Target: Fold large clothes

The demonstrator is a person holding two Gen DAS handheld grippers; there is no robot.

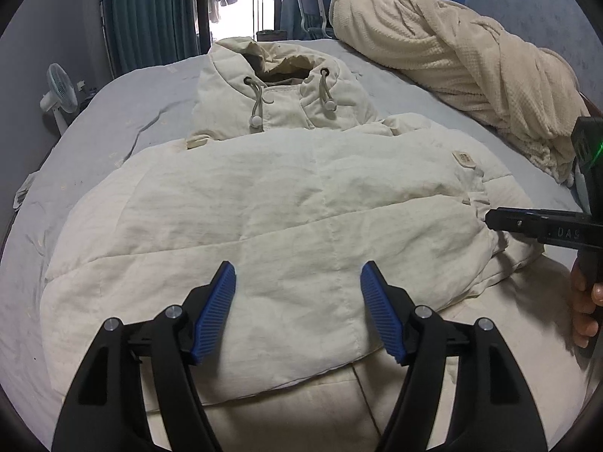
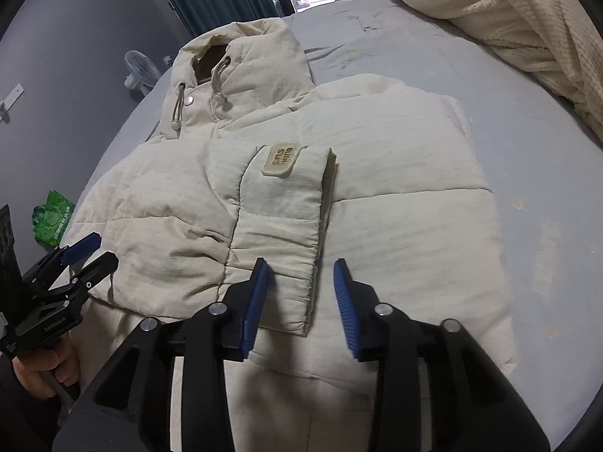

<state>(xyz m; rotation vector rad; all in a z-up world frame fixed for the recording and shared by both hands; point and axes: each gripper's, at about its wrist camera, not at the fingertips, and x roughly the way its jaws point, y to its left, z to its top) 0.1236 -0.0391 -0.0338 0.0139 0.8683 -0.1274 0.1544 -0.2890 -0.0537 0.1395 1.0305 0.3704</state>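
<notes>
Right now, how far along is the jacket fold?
Done: both sleeves lie across the jacket chest, patch sleeve on top. In hand: nothing; left gripper and right gripper hover open near the hem. Left: probably folding hem toward hood.

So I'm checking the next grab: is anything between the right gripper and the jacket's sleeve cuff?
Nothing visible is. The right gripper hangs directly over the sleeve cuff of the jacket, jaws apart, with no other object between them.
</notes>
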